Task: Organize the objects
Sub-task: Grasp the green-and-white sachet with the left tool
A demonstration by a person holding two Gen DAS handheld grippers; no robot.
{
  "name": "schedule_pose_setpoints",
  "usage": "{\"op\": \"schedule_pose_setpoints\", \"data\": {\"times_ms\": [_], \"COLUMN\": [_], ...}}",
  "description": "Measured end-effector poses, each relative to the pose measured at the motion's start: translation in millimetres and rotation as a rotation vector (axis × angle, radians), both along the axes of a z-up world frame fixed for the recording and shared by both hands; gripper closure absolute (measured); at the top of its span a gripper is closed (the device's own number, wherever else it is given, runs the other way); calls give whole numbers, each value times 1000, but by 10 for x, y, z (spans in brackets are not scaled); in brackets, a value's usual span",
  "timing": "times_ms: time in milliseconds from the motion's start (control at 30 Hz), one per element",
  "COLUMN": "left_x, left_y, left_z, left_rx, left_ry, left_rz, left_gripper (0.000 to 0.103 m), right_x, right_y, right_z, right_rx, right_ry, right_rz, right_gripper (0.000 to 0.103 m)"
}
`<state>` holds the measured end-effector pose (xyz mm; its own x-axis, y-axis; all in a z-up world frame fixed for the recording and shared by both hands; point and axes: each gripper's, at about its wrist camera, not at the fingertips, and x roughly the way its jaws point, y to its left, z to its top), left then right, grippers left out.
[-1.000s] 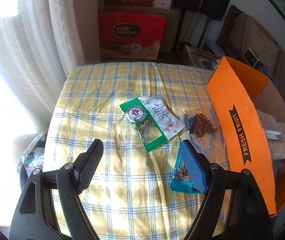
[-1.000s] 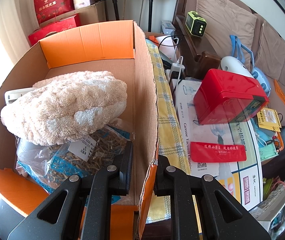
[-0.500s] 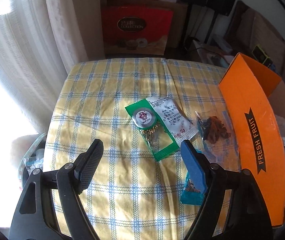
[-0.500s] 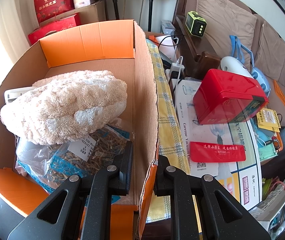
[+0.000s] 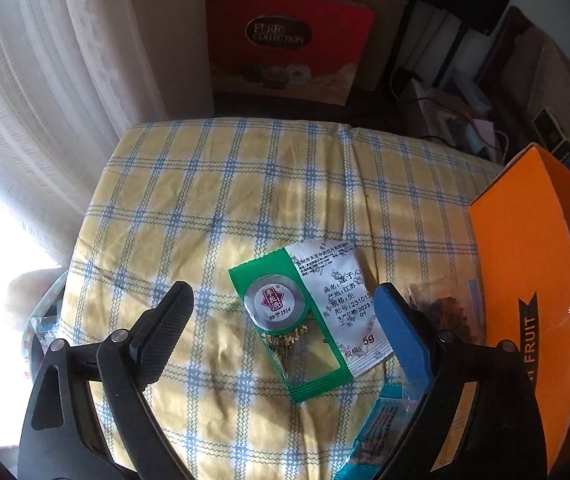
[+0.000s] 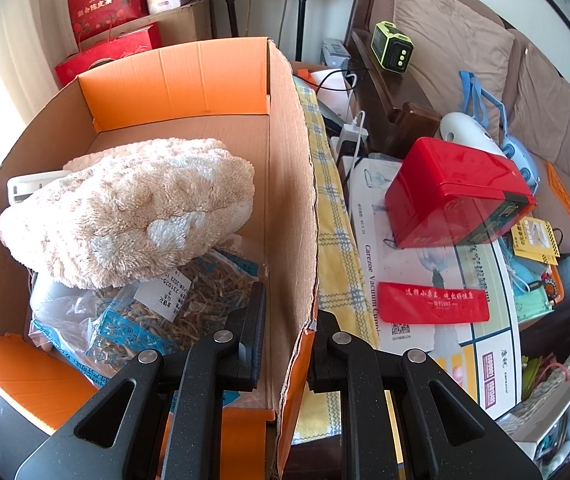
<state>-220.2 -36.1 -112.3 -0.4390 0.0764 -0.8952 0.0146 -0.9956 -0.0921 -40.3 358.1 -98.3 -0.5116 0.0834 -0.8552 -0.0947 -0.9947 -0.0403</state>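
My left gripper (image 5: 285,312) is open and empty, low over a green-and-white herb packet (image 5: 309,320) that lies between its fingers on the yellow checked cloth (image 5: 213,208). A clear bag of dark dried pieces (image 5: 449,312) and a teal packet (image 5: 381,424) lie to its right, beside the orange cardboard box (image 5: 525,280). My right gripper (image 6: 290,344) is shut on the box's right wall (image 6: 293,208). Inside the box lie a fluffy beige plush (image 6: 125,208) and a bag of dried herbs (image 6: 173,304).
A red gift box (image 5: 289,44) stands behind the table, with a white curtain (image 5: 45,100) at the left. Right of the box lie a red tin (image 6: 457,192), a red envelope (image 6: 433,304), cables and a sofa (image 6: 465,40).
My left gripper has moved forward and down toward the green-and-white packet, which now sits between its fingers. The right gripper and box have not moved.
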Motion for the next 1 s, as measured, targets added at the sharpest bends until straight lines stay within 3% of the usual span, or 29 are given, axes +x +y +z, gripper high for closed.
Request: {"op": "schedule_pose_setpoints", "data": {"times_ms": [167, 467, 733, 800, 1000], "left_x": [-136, -207, -175, -158, -52], "left_y": [120, 175, 129, 85, 25], "left_z": [-72, -194, -173, -146, -8], "left_rx": [-54, -24, -39, -25, 21], "left_ry": [-20, -55, -43, -37, -24], "left_rz": [15, 49, 52, 55, 42], "left_gripper": [12, 12, 43, 60, 81], "right_x": [2, 0, 2, 1, 1], "right_y": [1, -3, -3, -3, -3], "right_z": [0, 1, 1, 2, 4], "right_rx": [-1, -1, 0, 0, -1], "right_ry": [0, 0, 0, 1, 0], "right_rz": [0, 0, 0, 0, 1], "right_gripper": [87, 87, 87, 87, 86]}}
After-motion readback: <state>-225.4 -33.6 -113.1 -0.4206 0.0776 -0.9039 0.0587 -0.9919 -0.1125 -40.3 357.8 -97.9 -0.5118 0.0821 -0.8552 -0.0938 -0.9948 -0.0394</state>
